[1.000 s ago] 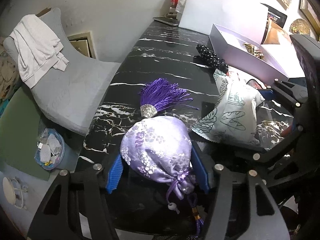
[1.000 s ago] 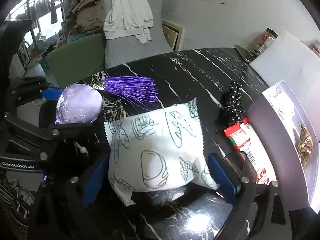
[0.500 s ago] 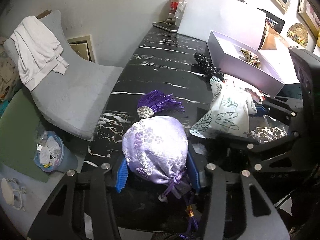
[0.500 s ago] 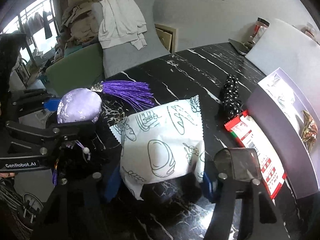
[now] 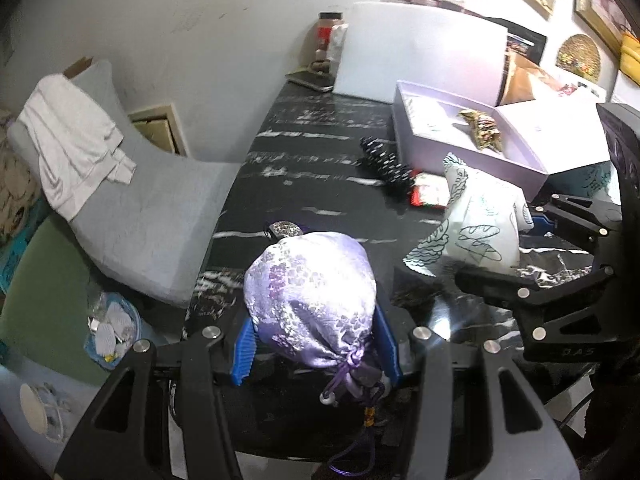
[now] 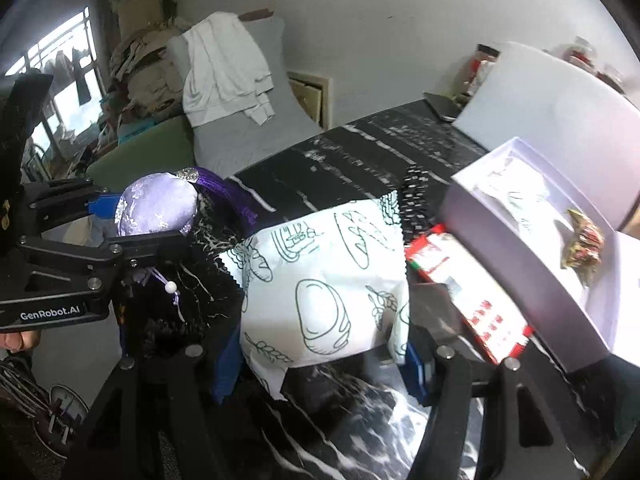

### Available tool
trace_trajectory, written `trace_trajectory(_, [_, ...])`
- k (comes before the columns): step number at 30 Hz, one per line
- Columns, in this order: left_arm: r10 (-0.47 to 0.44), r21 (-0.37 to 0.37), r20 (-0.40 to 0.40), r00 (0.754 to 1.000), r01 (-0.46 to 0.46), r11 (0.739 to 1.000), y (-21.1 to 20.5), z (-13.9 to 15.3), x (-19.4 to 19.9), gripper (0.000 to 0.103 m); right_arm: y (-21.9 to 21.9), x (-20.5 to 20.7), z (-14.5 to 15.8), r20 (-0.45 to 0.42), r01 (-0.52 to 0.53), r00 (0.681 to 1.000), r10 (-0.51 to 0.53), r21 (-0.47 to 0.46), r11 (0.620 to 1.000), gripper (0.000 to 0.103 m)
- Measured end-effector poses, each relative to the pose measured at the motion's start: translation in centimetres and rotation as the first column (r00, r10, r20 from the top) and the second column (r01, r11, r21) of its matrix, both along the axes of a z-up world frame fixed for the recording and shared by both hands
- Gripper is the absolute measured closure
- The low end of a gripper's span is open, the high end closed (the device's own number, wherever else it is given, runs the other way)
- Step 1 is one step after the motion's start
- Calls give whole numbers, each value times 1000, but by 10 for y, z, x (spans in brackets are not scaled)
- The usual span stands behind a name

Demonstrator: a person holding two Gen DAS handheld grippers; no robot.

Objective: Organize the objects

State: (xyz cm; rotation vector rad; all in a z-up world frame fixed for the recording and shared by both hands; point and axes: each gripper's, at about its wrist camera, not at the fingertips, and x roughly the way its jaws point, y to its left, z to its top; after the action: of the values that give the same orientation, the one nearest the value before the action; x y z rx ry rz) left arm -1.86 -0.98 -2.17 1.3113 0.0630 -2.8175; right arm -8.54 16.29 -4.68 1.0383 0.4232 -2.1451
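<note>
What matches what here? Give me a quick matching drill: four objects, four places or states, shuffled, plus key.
Things:
1. lilac brocade drawstring pouch
2. white snack bag printed with bread drawings
3. gold-and-red crinkled wrapper
4. red-and-white flat packet

Places or states:
A. lying inside the open lavender box
B. gripped by the right gripper
C. flat on the black marble table beside the box
D. gripped by the left gripper

Pairs: 1-D, 2-B, 3-A, 4-C

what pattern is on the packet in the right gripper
White with dark outline drawings of bread on the packet, clearest in the right wrist view.
</note>
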Motion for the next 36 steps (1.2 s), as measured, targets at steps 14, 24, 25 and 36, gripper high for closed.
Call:
trace_trajectory(14, [-165,-31,-14,986,165,986,73,27,-6,55,66,26,32,-64,142,988,-142,-2,990,37])
trace_trajectory(24, [-279,-61,-14,960,277,959,118,36,12,55,110,57,41,-83,247,965,-248,-18,969,37])
trace_trajectory(25, [-292,-61,-12,957,290,955,122,36,13,55,114,60,42,-85,256,963,-257,-18,967,37])
trace_trajectory(36, [-422,-84,2,907,421,903,165,51,-1,55,148,67,56,-113,365,924,-366,-28,930,37])
